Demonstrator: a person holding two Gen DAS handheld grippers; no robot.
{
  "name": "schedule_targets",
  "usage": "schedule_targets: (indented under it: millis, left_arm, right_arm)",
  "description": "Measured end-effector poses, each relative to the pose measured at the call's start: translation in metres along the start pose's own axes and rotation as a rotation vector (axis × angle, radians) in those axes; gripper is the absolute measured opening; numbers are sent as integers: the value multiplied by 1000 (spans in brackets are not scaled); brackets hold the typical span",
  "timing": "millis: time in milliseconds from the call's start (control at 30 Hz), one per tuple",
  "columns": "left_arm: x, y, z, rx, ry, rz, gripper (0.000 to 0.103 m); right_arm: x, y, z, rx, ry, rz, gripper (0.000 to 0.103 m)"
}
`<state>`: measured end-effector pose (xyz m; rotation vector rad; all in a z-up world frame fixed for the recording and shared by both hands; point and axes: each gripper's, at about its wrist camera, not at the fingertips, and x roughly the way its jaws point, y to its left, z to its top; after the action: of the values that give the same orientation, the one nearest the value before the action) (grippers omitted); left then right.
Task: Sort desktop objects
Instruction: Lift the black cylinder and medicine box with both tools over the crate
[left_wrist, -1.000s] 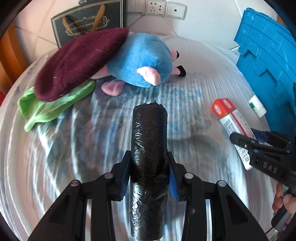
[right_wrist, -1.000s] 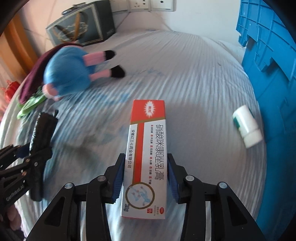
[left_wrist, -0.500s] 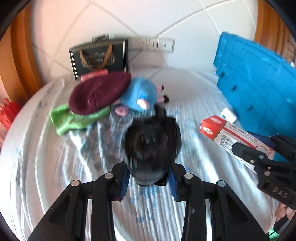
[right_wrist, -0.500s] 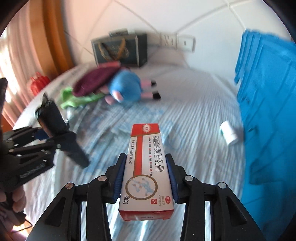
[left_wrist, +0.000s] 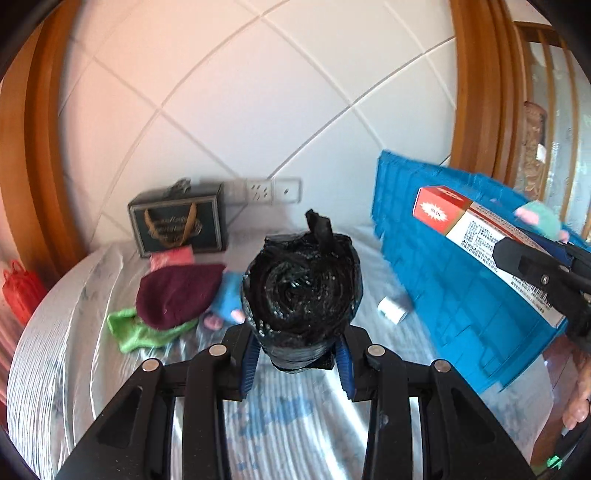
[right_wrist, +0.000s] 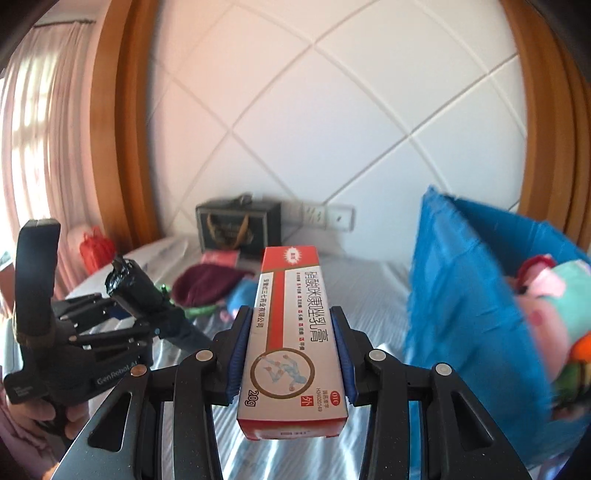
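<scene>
Clamping: left tongs (left_wrist: 295, 354) on black roll (left_wrist: 301, 291), right tongs (right_wrist: 291, 347) on ointment box (right_wrist: 291, 332).

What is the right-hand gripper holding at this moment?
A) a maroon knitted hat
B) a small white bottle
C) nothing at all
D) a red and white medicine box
D: the right gripper is shut on the red and white medicine box, lifted above the bed, its blue pads pressed against both long sides.

A tall blue plastic crate (left_wrist: 458, 291) is walling off the right side of the striped white tablecloth (left_wrist: 295, 413). A maroon knit hat (left_wrist: 177, 291) heaped on a green cloth (left_wrist: 136, 334) is blocking the far left; bare cloth is lying open between them.
</scene>
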<state>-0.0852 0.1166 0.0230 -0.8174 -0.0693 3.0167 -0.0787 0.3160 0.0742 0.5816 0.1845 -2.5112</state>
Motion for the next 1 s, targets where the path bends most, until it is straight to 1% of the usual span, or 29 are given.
schedule_targets:
  millis: [167,300,400,567,667,767,933,1000]
  left_arm:
    - [-11,-45,29,32,-78,-65,35]
    - [-20,-87,55,65,-146,-120,35]
    - [-29,-125,74,86,-205,-182,35]
    - [-40,-190,102,122,-280,-265,35]
    - [-45,-229,115,156,-314,-308,35]
    - [-38,-261,119,187,-296,-341,35]
    - [-17,-309,112,243,-214,-376,35]
    - [-8,-321,108,259,-183,-382,35]
  right_arm:
    - [-42,-34,15,24,-94,-95,40]
    - [-78,-73,20,74,-164,-181,40]
    - [-107,-109,18,114,-206,-265,40]
    - [-142,-168,9,177,-233,-396,40]
    - [-157,-195,1,197,-235,-451,40]
    - [-165,-218,-6,216,-227,-494,40]
    - [-173,-250,-20,243,-211,-539,40]
    - [-173,-262,-22,255,-207,-551,40]
